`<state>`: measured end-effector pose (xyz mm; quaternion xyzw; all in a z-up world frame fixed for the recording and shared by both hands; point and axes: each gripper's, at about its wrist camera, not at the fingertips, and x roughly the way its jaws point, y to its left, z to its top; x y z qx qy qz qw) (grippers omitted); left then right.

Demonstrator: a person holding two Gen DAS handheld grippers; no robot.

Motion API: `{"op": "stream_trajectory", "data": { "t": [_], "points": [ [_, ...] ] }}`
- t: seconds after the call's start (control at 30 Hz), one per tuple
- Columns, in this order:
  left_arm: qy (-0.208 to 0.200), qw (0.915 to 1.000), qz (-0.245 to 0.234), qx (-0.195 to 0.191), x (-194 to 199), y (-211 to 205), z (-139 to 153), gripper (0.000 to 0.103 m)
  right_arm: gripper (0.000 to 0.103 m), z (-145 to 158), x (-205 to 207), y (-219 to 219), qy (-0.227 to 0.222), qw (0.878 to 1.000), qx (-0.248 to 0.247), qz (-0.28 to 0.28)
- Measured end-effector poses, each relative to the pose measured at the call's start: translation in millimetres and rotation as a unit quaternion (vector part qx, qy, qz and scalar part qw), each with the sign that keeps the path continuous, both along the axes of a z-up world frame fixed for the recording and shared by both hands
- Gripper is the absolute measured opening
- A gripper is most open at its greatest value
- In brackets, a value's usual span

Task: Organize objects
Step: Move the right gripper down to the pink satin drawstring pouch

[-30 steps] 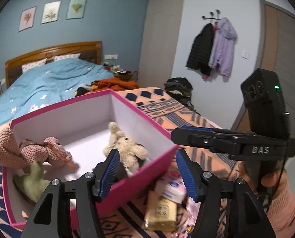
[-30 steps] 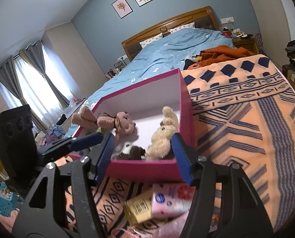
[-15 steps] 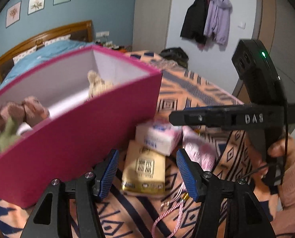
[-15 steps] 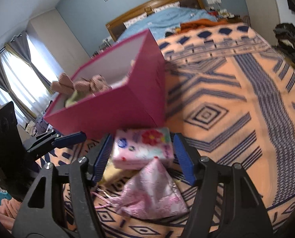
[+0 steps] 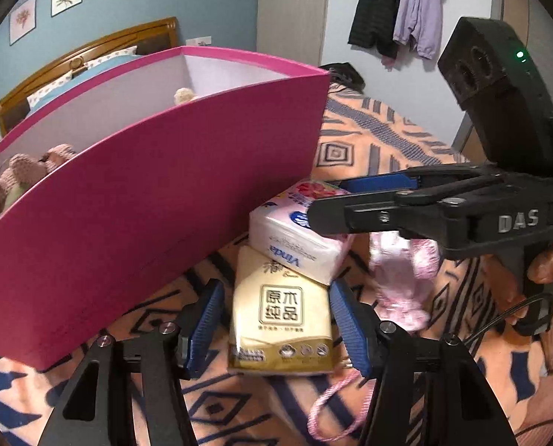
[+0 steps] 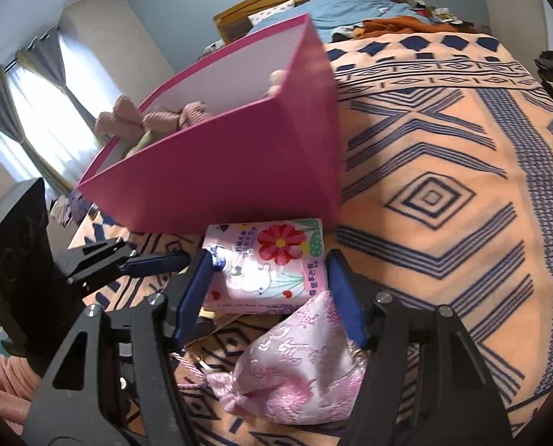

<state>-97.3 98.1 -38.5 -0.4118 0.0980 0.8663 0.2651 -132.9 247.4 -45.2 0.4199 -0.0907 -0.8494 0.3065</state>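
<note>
A yellow tissue pack (image 5: 282, 319) lies on the blanket with a white and pink flowered tissue pack (image 5: 287, 238) resting across its far end. My left gripper (image 5: 276, 327) is open and straddles the yellow pack, with a gap showing at the left pad. My right gripper (image 6: 269, 290) is open and straddles the flowered pack (image 6: 272, 264), pads close beside its ends. A pink satin drawstring pouch (image 6: 302, 368) lies under the right gripper. The pink box (image 6: 239, 156) stands just behind, holding knitted plush toys (image 6: 157, 119).
An orange blanket with dark blue patterns (image 6: 443, 148) covers the surface. A bed with a blue duvet (image 6: 351, 11) lies beyond. Coats hang on a wall hook (image 5: 399, 11). A person's hand (image 5: 547, 264) holds the right gripper's handle. Open blanket stretches right of the box.
Both grippers have come down from above the box to blanket level in front of it. The left now frames the yellow pack, the right the flowered pack.
</note>
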Motion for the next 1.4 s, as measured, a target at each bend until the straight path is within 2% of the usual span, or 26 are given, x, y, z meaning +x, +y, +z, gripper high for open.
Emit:
{"op": "stream_trajectory", "data": {
  "t": [0.27, 0.37, 0.5, 0.6, 0.73, 0.97, 1.27, 1.4],
  "points": [
    [-0.009, 0.9974, 0.057, -0.042, 7.9, -38.2, -12.2, 0.06, 0.065, -3.0, 10.3, -23.4, -0.004, 0.999, 0.006, 0.032],
    [-0.013, 0.9954, 0.086, -0.04, 5.3, -54.0, -12.6, 0.06, 0.065, -2.8, 12.8, -22.3, -0.005, 0.999, 0.003, 0.033],
    [0.002, 0.995, 0.098, -0.021, 12.1, -64.0, -2.6, 0.06, 0.065, 3.8, 14.7, -9.6, -0.002, 1.0, -0.011, 0.017],
    [0.017, 0.996, 0.088, -0.004, 21.9, -66.0, 7.3, 0.06, 0.065, 8.2, 18.8, 1.5, 0.003, 1.0, -0.016, 0.005],
    [0.029, 0.9983, 0.046, 0.02, 37.7, -49.9, 19.4, 0.06, 0.065, 10.7, 25.6, 17.6, 0.002, 1.0, -0.024, -0.013],
    [0.006, 0.9988, -0.025, 0.043, 51.0, -5.3, 15.8, 0.06, 0.065, 4.3, 37.4, 40.3, -0.009, 0.999, -0.023, -0.041],
    [-0.03, 0.9981, -0.038, 0.037, 43.0, 26.0, 2.4, 0.06, 0.065, -7.5, 54.7, 63.4, -0.031, 0.996, -0.041, -0.068],
    [-0.031, 0.998, -0.039, 0.038, 45.2, 28.7, 1.2, 0.06, 0.065, -11.4, 59.7, 65.9, -0.038, 0.996, -0.046, -0.069]
  ]
}}
